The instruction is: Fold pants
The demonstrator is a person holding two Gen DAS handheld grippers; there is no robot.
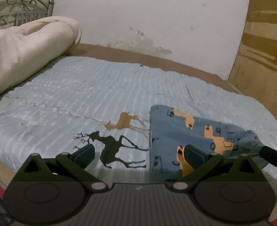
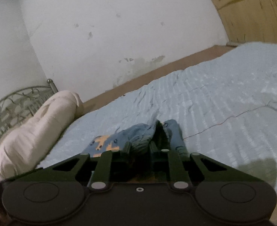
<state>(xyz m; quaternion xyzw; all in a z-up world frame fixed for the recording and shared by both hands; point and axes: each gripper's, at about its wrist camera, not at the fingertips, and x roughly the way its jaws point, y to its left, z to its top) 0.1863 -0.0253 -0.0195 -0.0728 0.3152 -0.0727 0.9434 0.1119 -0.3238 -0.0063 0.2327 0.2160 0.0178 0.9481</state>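
Blue pants [image 1: 168, 131] with orange patches and small dark prints lie on the pale blue bedspread [image 1: 72, 94], lengthwise from near to far, with a bunched end at the right. My left gripper [image 1: 139, 154] is open just above the bed. Its right finger [image 1: 194, 155] is over the pants' near part, and its left finger is over bare bedspread. In the right wrist view my right gripper [image 2: 140, 145] is shut on a bunched fold of the pants [image 2: 130, 131], which rises between its narrow jaws. A black finger [image 1: 270, 155] of it shows at the pants' bunched end.
A rolled cream duvet [image 1: 25, 47] lies along the bed's left side before a metal headboard [image 1: 16, 9]. A stained white wall [image 1: 147, 18] runs behind the bed, and wooden panelling [image 1: 266, 47] stands at the right. Deer prints [image 1: 112, 148] mark the bedspread left of the pants.
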